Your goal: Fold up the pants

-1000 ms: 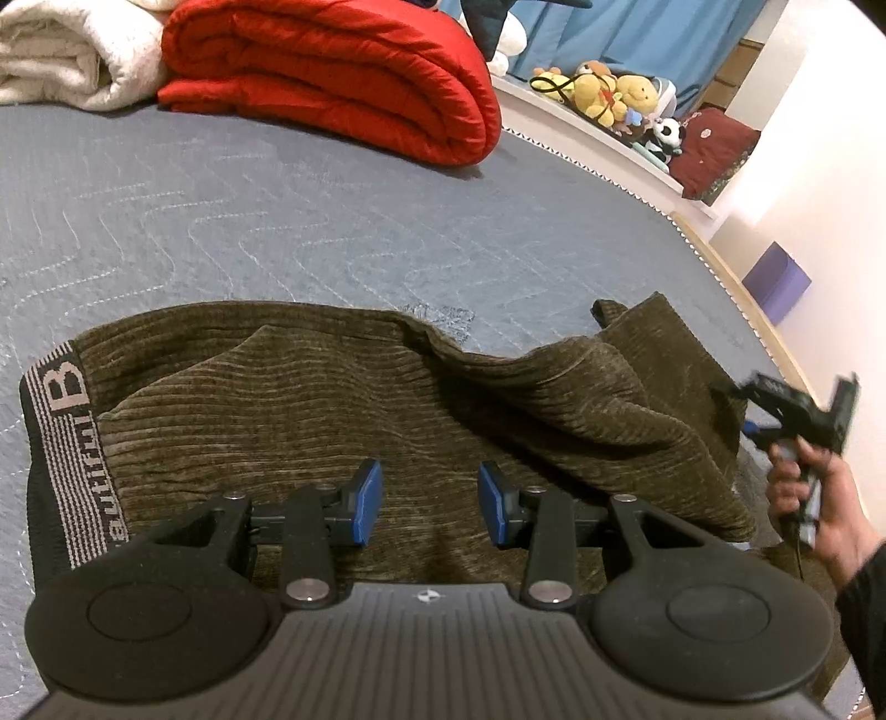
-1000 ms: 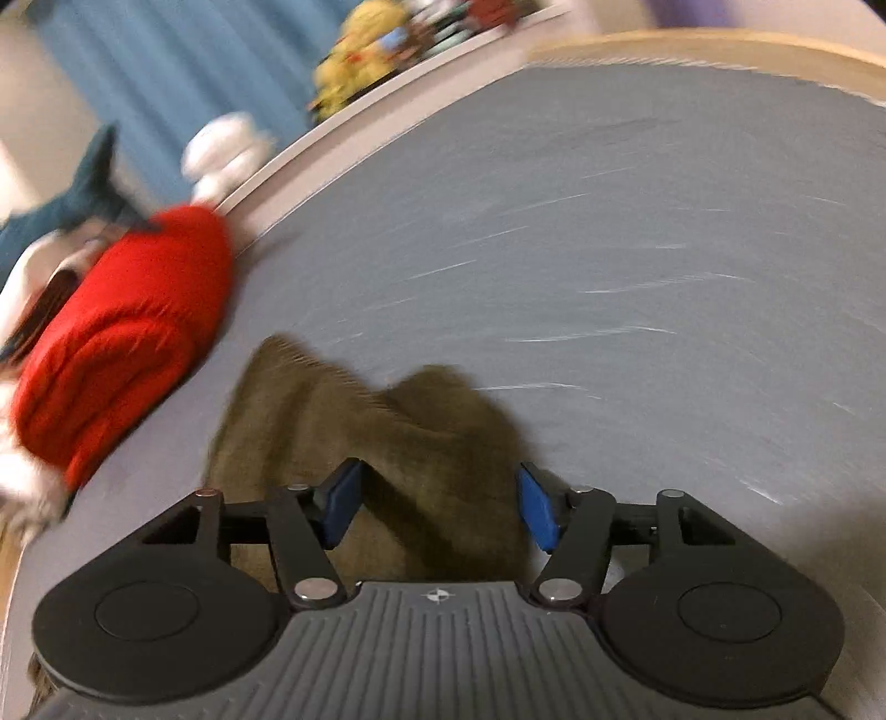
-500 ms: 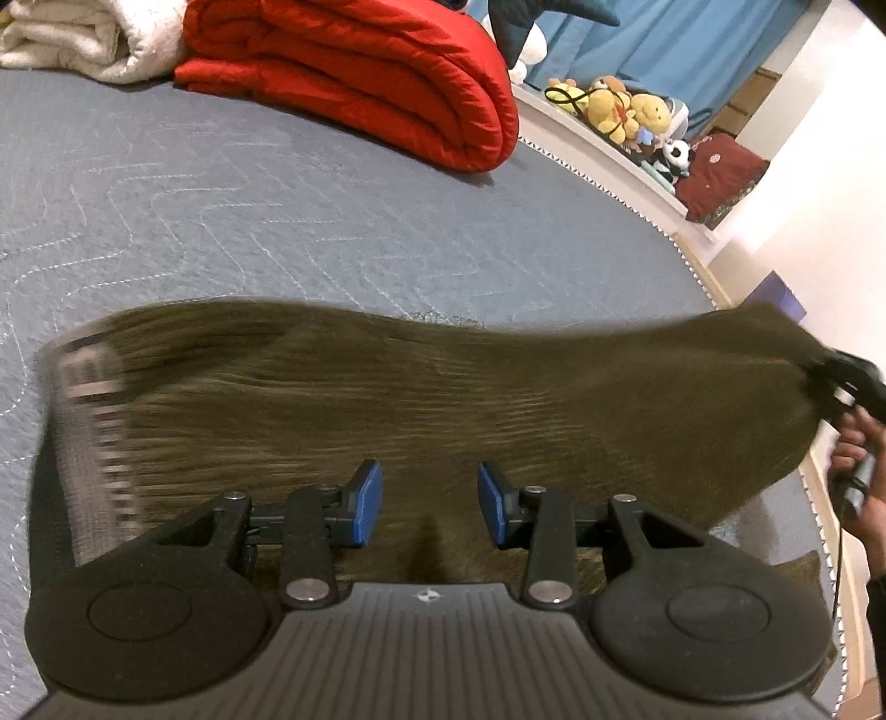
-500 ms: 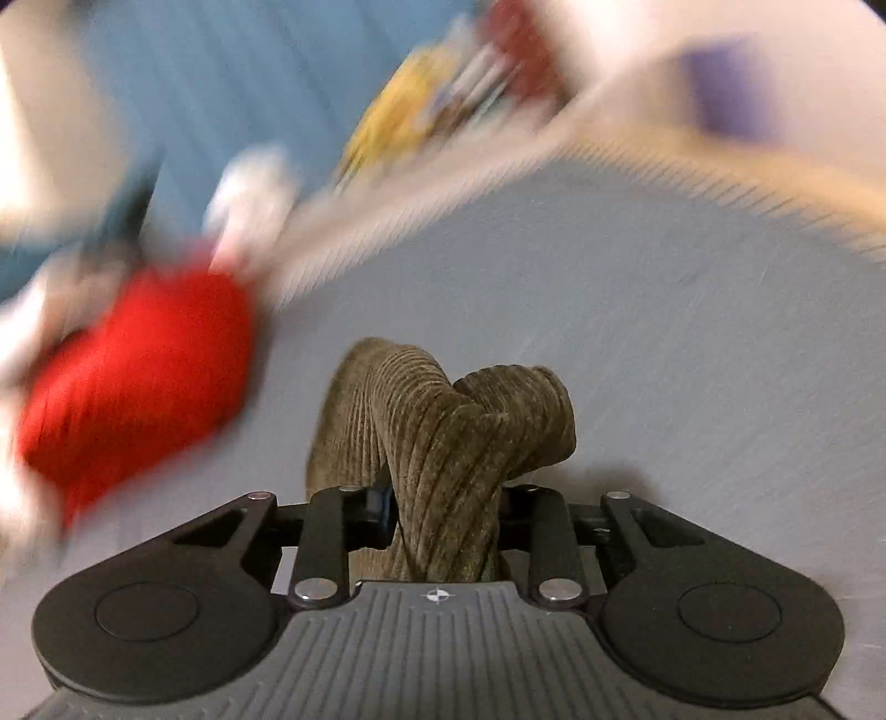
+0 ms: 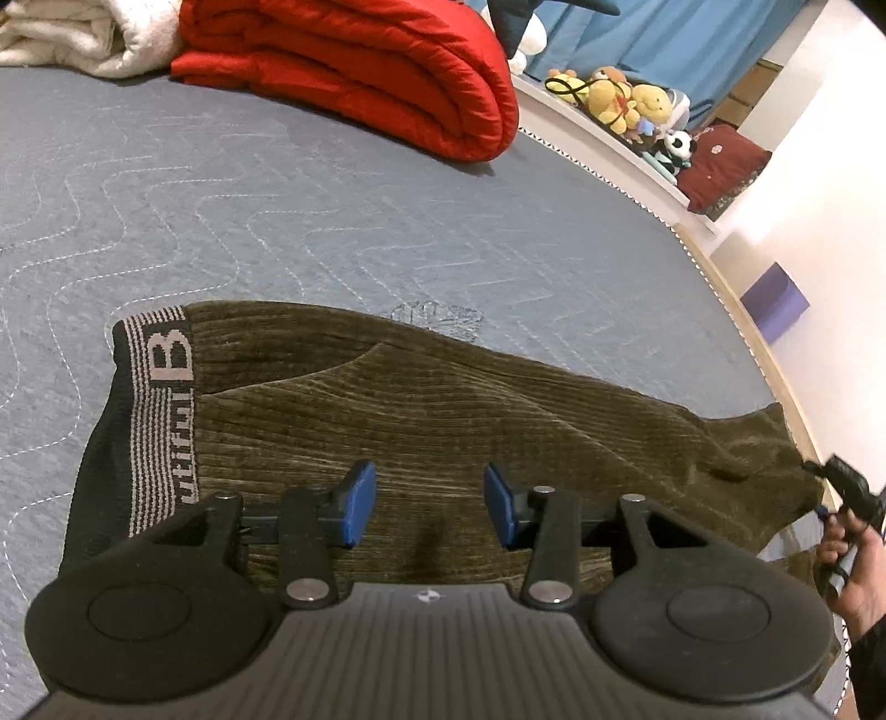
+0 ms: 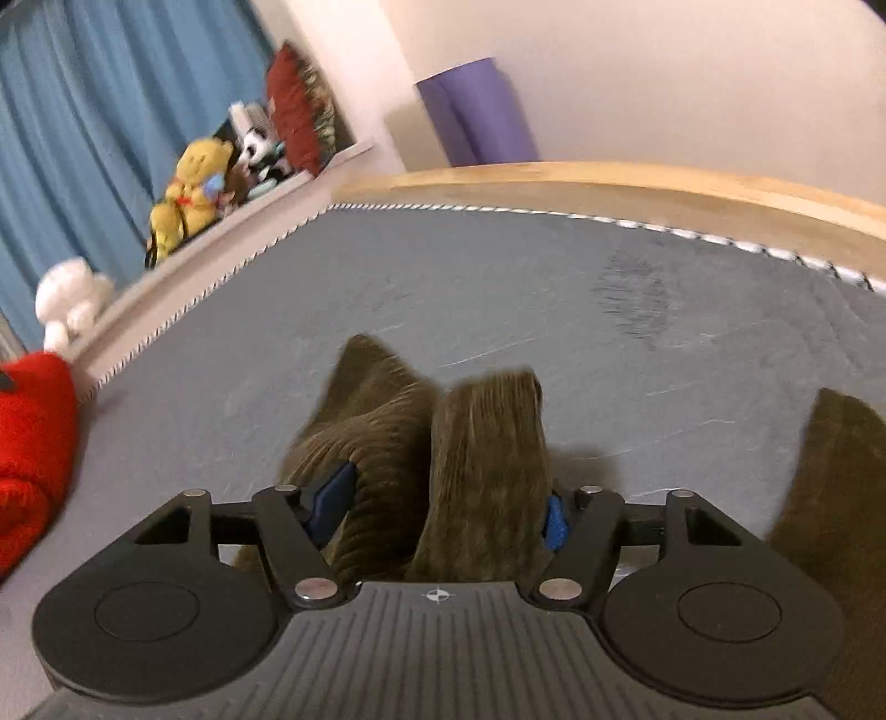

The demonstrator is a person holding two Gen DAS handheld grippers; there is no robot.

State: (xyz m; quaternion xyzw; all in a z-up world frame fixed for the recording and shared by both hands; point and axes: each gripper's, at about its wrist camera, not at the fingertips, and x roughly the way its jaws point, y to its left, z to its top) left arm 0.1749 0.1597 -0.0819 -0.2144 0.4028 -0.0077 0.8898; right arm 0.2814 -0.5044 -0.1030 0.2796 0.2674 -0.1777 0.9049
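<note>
Olive corduroy pants (image 5: pixel 443 410) lie stretched flat across the grey mattress (image 5: pixel 277 210), with the black lettered waistband (image 5: pixel 160 410) at the left and the leg ends at the right. My left gripper (image 5: pixel 429 509) hovers over the near edge of the pants. Its jaws are opening, with nothing pinched between the blue pads. The right gripper (image 5: pixel 847 487) is at the leg ends, held by a hand (image 5: pixel 853 570). In the right wrist view the bunched leg ends (image 6: pixel 482 443) stand between the jaws of the right gripper (image 6: pixel 443 509), which are opening and have spread wide.
A folded red duvet (image 5: pixel 376 66) and a white blanket (image 5: pixel 72 33) lie at the far side of the mattress. Stuffed toys (image 5: pixel 626 105) line a ledge by the blue curtain. The wooden bed edge (image 6: pixel 609 183) runs just past the leg ends, with a purple box (image 5: pixel 775 302) beyond it.
The right gripper closed on the crumpled leg ends and pulled them rightward, drawing the pants out flat. Its jaws have since spread apart. The left jaws widened slightly.
</note>
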